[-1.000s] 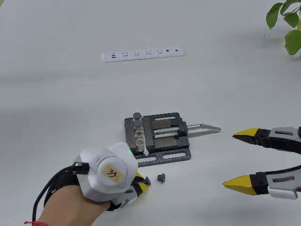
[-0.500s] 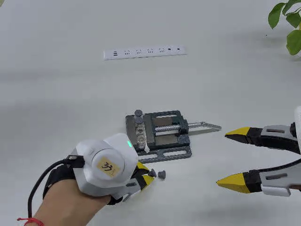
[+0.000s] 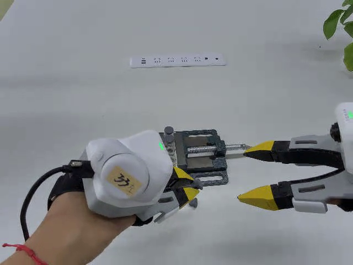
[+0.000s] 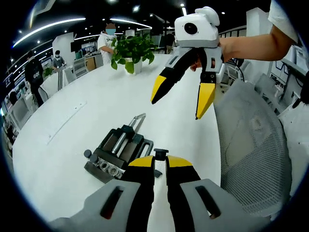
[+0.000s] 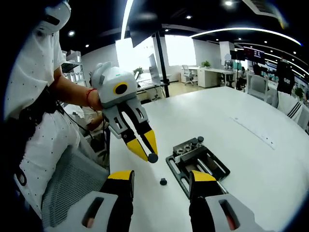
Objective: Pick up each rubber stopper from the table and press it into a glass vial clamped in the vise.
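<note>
L gripper [image 3: 192, 186] grips a stopper [image 4: 160, 153], held high for carrying to vials [image 3: 172, 150] in vise [image 3: 205, 161] just ahead. R gripper [image 3: 242, 174] hangs released alongside, likely to stay clear; spare stopper [image 5: 163, 181] lies below L tips.

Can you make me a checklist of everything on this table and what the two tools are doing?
Surface: white table.
Job's things: vise holds vials, one capped; loose stopper on the table.
Clutter: power strip.
Grippers: left tool shut on held stopper; right tool open, empty.
Cables: black cable from the left tool.
Surroundings: plant, mesh chair, people.
</note>
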{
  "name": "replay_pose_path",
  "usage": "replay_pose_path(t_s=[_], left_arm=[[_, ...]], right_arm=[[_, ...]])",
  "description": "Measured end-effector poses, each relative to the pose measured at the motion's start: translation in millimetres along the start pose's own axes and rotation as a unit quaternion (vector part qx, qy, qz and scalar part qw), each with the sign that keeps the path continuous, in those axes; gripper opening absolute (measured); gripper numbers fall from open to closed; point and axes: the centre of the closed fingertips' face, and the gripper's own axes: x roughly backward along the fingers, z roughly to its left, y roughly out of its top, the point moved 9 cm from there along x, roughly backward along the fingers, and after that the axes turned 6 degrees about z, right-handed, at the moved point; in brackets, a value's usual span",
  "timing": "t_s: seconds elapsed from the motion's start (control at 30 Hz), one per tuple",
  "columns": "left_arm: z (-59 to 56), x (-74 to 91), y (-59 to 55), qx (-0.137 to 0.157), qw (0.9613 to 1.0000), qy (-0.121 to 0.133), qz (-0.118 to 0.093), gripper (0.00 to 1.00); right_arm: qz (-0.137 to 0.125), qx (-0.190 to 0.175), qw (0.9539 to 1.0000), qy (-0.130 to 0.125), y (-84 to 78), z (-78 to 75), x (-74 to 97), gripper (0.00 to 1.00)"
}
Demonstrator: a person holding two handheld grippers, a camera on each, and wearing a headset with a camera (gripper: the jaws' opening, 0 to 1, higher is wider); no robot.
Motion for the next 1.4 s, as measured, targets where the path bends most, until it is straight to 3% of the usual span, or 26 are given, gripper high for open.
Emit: replay_pose_path(t_s=[0.27,0.53,1.4], left_arm=[[-5.7,7.5,9.8,-0.019,0.9996,-0.005,-0.019,0.05],[-10.1,14.4,16.7,-0.03,0.999,-0.009,-0.031,0.05],[-14.1,18.5,25.6,-0.035,0.9984,-0.011,-0.044,0.05]], right_arm=[[0.011,0.027,0.9987,0.043,19.3,8.4,-8.0,0.29],[0.02,0.035,0.9963,0.076,24.5,12.2,-13.8,0.18],[0.03,0.049,0.9944,0.089,31.4,14.4,-17.6,0.07]])
